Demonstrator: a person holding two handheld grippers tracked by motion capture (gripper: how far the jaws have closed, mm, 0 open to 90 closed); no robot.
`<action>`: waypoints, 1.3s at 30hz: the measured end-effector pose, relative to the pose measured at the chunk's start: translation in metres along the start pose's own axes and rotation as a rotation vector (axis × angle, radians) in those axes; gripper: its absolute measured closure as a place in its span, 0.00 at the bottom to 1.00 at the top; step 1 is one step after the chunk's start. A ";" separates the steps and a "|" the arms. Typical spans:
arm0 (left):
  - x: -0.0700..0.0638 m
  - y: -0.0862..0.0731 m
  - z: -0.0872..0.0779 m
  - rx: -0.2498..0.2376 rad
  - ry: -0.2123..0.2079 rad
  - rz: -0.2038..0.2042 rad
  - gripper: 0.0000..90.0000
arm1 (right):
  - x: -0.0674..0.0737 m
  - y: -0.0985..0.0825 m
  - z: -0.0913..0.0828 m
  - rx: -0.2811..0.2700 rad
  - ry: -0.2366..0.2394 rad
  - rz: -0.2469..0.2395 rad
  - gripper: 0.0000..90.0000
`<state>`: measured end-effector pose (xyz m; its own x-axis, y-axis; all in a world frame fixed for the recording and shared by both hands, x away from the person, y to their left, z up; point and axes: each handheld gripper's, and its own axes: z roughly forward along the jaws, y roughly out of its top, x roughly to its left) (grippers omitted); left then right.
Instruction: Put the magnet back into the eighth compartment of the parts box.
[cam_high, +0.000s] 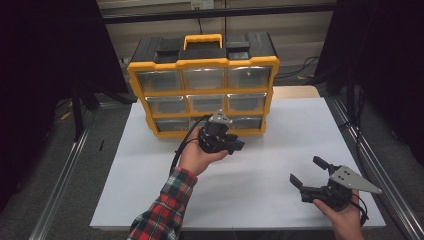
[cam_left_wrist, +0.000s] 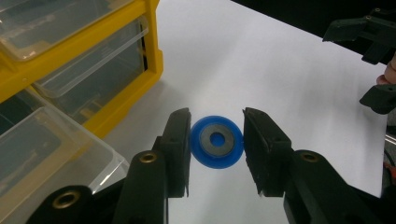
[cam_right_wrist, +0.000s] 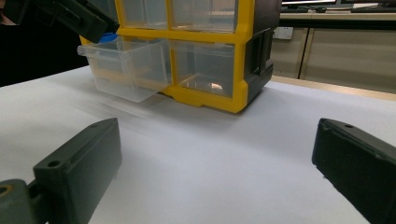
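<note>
- The yellow plastic organiser cabinet with clear drawers (cam_high: 202, 90) is standing at the far side of the white table (cam_high: 280, 150), its black top and yellow carry handle facing up.
- One clear plastic drawer (cam_right_wrist: 128, 67) in the bottom row is sitting pulled out toward the near side, as the right gripper view shows.
- The left gripper (cam_left_wrist: 216, 140) is hanging just in front of the cabinet's bottom row, carried in a hand coming out of a red plaid sleeve (cam_high: 162, 210).
- Its jaws are standing narrow and are clamping a blue plastic disc with a grey ring and a centre hole (cam_left_wrist: 216, 141); both pads are pressing on the disc's rim.
- In the left gripper view, the disc is sitting above the white table, just right of the open drawer.
- The right gripper (cam_high: 307, 175) is resting at the near right of the table, well apart from the cabinet.
- Its jaws are standing wide, with bare white table between them.
</note>
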<state>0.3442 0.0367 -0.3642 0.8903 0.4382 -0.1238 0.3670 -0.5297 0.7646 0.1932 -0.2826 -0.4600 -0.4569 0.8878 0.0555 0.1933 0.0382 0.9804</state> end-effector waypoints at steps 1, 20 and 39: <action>0.000 0.000 0.000 -0.002 0.000 0.000 0.70 | 0.000 0.000 0.000 -0.001 0.001 -0.001 0.01; 0.012 0.006 -0.008 -0.016 0.034 -0.024 0.70 | 0.000 0.001 0.000 -0.005 0.002 -0.003 0.01; 0.021 0.011 -0.014 -0.034 0.061 -0.046 0.70 | 0.000 0.001 -0.001 -0.002 -0.002 -0.001 0.01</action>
<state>0.3635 0.0506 -0.3500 0.8543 0.5054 -0.1216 0.3971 -0.4836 0.7800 0.1927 -0.2831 -0.4591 -0.4553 0.8887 0.0546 0.1910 0.0376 0.9809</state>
